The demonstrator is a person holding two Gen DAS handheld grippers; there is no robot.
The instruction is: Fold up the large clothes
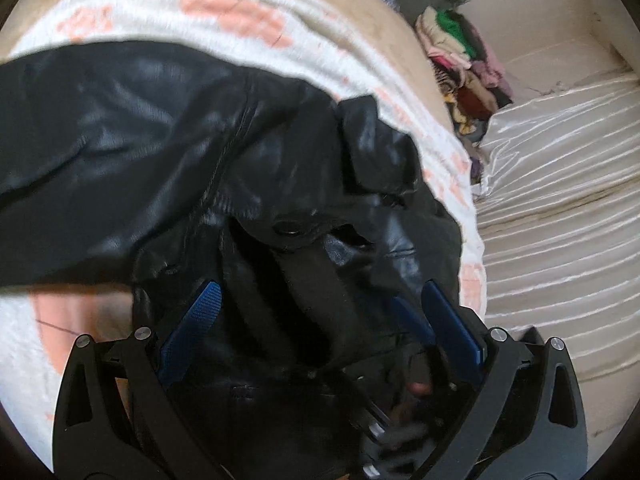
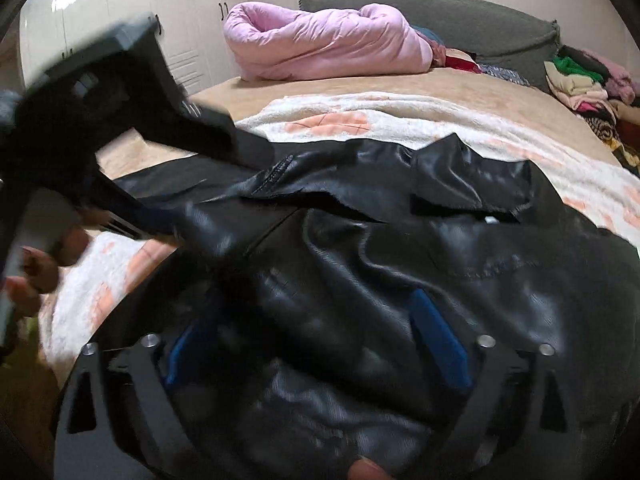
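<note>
A black leather jacket [image 2: 400, 240] lies spread on a white and peach blanket [image 2: 360, 120] on the bed. In the left wrist view the jacket [image 1: 140, 140] bunches up between the blue pads of my left gripper [image 1: 320, 296], whose jaws stand wide apart around a fold with a snap button. My right gripper [image 2: 316, 312] is open too, with its blue pads [image 2: 436, 332] either side of the jacket's lower part. The left gripper [image 2: 168, 220] also shows in the right wrist view, reaching onto the jacket's left edge.
A pink duvet [image 2: 320, 40] and a grey headboard [image 2: 460, 20] sit at the far end of the bed. A pile of folded clothes [image 2: 584, 80] lies at the right; it also shows in the left wrist view [image 1: 460, 60]. A white ribbed bedcover [image 1: 560, 200] hangs on the right.
</note>
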